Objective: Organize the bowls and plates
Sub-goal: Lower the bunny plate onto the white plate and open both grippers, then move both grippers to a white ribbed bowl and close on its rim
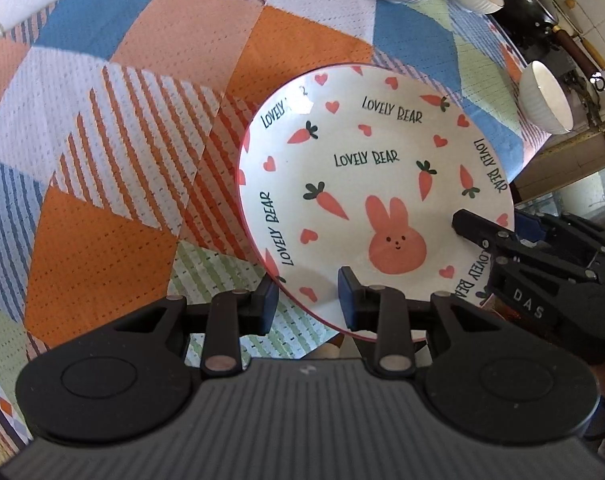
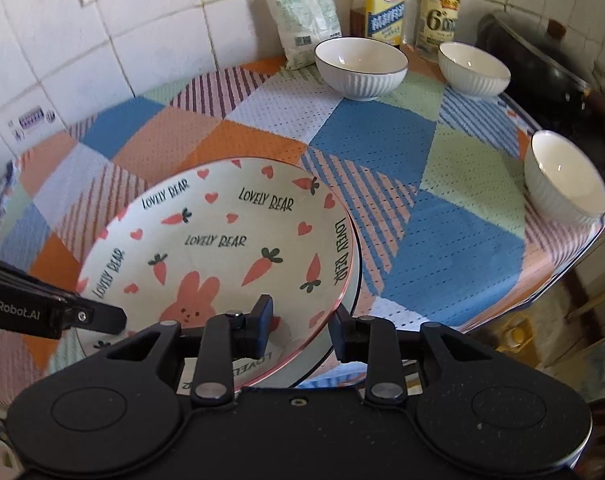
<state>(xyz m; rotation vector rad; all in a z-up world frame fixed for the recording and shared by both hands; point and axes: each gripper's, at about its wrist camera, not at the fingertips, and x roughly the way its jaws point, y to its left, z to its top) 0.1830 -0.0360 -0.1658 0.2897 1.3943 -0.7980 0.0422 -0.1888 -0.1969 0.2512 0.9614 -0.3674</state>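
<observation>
A: Where is the plate (image 1: 376,184)?

B: Near the front edge of the table (image 2: 382,132), on the patchwork cloth (image 1: 102,140). It is white with a pink rim, a rabbit, carrots, hearts and the words "LOVELY BEAR". In the right wrist view it looks tilted, its right side raised, and a second rim shows beneath it, so there may be another plate under it; I cannot tell for certain.

A: And the left gripper (image 1: 308,300)?

B: Its jaws straddle the plate's near rim, one finger outside the edge and one over the plate's face. They stand partly apart; whether the pads press the rim I cannot tell, since the contact is hidden behind the fingers.

A: The right gripper (image 2: 300,322)?

B: Its jaws stand partly apart too, one finger over the plate's inside and the other just outside the rim. A gap seems to show, so they look loose around the edge, not clamped.

A: What else?

B: Three white ribbed bowls: one (image 2: 360,66) at the back, another (image 2: 474,68) beside it, a third (image 2: 564,178) at the right edge, blurred. Behind them are a bag (image 2: 302,16) and two bottles (image 2: 386,8), tops cut off. A dark wok (image 2: 542,68) is partly out of view at the right.
</observation>
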